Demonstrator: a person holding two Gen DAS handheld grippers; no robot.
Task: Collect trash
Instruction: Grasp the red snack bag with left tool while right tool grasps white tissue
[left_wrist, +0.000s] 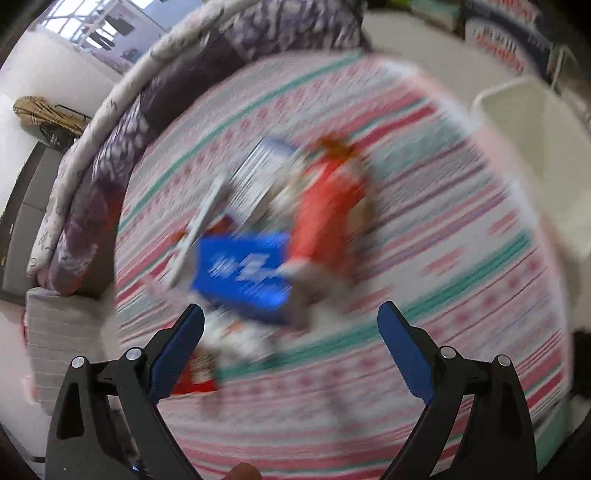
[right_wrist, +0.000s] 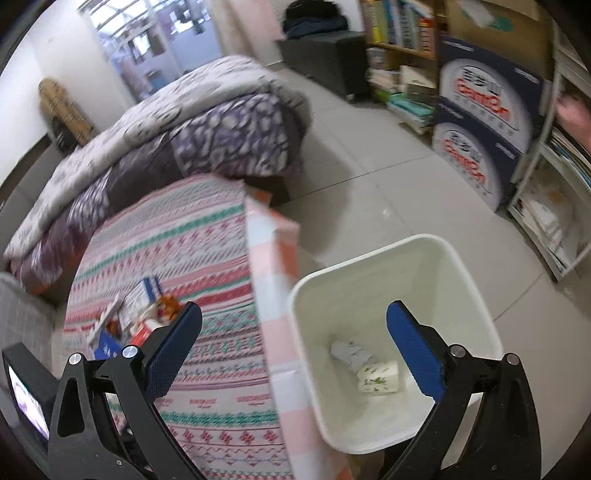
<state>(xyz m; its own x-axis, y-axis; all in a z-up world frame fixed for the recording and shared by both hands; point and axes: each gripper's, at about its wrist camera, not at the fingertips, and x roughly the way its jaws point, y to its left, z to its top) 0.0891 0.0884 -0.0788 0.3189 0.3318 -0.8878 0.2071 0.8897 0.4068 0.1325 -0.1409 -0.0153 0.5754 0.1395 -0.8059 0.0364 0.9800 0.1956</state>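
Observation:
The left wrist view is motion-blurred. A heap of trash lies on the patterned bed cover (left_wrist: 424, 229): a blue packet (left_wrist: 243, 273), a red-orange wrapper (left_wrist: 328, 206), a blue-and-white striped box (left_wrist: 258, 177) and a red packet (left_wrist: 195, 380). My left gripper (left_wrist: 291, 314) is open and empty just short of the blue packet. My right gripper (right_wrist: 295, 314) is open and empty above the white bin (right_wrist: 317, 288), which holds two crumpled paper pieces (right_wrist: 376, 376). The trash heap (right_wrist: 140, 317) shows at the left in the right wrist view.
A folded purple-and-white quilt (right_wrist: 184, 136) lies at the bed's far end. The white bin (left_wrist: 517, 122) stands on the tiled floor (right_wrist: 369, 166) beside the bed. Stacked cartons (right_wrist: 484, 122) and bookshelves (right_wrist: 399, 48) line the right wall.

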